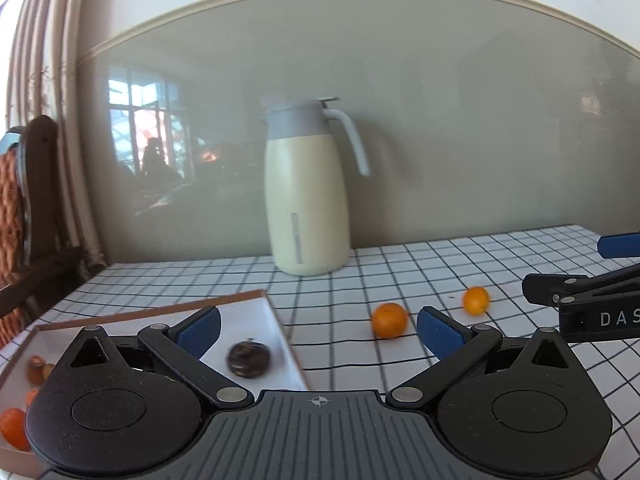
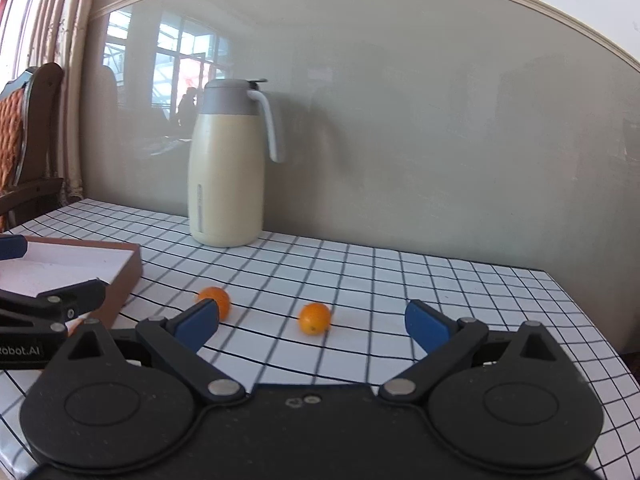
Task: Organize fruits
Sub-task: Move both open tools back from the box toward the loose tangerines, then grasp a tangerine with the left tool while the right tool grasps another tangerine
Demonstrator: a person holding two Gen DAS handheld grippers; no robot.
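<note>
Checked tablecloth [image 2: 360,280] is lying bare right of the tray [image 1: 256,304], where 2 oranges [image 1: 389,319] [image 1: 476,300] are sitting apart. Left gripper [image 1: 319,328] and right gripper [image 2: 312,322] are hovering, jaws wide, empty; a jug [image 2: 226,168] is standing by the wall.

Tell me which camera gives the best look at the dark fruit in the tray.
The left wrist view: the dark fruit lies in plain sight inside the tray, though blurred. The right wrist view shows only the tray's corner, not the fruit.
</note>
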